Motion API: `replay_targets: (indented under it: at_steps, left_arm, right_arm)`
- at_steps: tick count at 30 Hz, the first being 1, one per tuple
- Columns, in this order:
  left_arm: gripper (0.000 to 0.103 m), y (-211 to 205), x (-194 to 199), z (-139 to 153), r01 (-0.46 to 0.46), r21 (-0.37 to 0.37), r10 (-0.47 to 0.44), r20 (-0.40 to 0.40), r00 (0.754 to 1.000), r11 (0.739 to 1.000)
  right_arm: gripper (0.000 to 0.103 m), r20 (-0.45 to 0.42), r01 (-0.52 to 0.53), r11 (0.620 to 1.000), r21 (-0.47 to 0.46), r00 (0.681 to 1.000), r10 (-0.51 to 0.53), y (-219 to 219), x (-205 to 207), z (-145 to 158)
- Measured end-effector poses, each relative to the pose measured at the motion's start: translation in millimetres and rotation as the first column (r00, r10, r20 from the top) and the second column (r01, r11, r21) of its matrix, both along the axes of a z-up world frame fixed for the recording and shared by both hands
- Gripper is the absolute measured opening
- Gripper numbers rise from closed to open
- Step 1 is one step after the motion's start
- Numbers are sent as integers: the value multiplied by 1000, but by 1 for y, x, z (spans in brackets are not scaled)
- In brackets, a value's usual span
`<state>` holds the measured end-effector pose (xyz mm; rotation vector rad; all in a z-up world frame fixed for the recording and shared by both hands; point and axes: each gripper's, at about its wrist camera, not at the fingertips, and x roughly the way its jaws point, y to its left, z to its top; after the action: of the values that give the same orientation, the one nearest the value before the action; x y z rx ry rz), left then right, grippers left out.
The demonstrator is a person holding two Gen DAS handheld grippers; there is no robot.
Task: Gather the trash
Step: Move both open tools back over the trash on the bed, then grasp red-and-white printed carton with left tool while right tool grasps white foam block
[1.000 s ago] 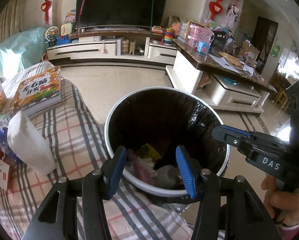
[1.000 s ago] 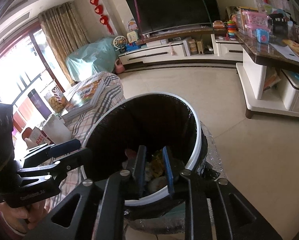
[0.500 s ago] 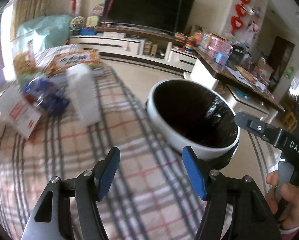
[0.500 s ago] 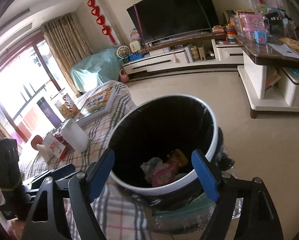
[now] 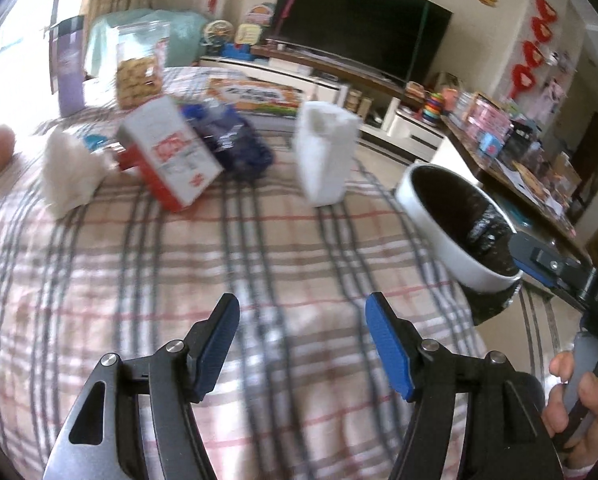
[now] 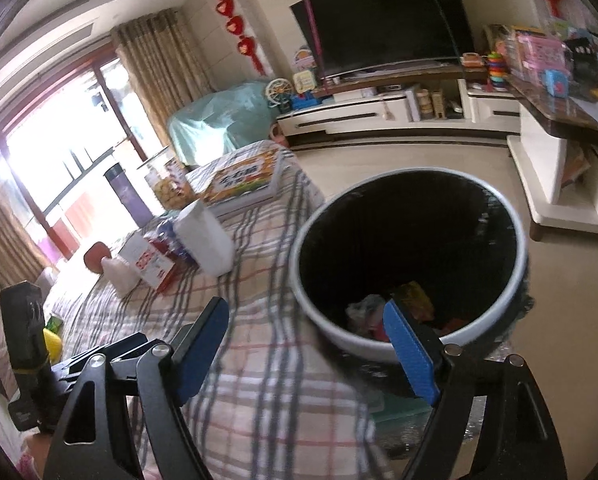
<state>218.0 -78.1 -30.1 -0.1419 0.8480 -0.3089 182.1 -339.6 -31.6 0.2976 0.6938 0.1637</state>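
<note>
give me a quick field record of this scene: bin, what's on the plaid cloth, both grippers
bin: white trash bin with black liner, beside the plaid cloth, wrappers at its bottom
on cloth: red and white carton, dark blue bag, white paper roll, crumpled white tissue, colourful book
left gripper: open, nothing between the fingers, over bare cloth
right gripper: open, empty, at the bin's near edge
trash left to collect: the tissue looks likely; the rest is unclear

Motion blur smears the red-and-white carton's (image 5: 171, 156) print.
</note>
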Motion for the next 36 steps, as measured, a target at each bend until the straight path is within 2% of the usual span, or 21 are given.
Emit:
replay_targets:
  at_steps: [9, 16, 28, 36]
  left_arm:
    - [65, 43, -8, 3, -99, -3, 99, -4, 995, 995]
    - [65, 56, -12, 5, -145, 6, 145, -10, 989, 989]
    - [65, 66, 31, -2, -151, 9, 152, -20, 988, 988]
    - [65, 62, 64, -6, -140, -3, 140, -26, 990, 990]
  right_arm:
    - [82, 8, -87, 996, -18, 996, 87, 48, 7, -4]
    - [82, 0, -128, 991, -26, 992, 128, 69, 19, -10]
    - [81, 6, -159, 986, -37, 987, 160, 92, 45, -19]
    - [78, 7, -173, 981, -83, 985, 174, 101, 72, -21]
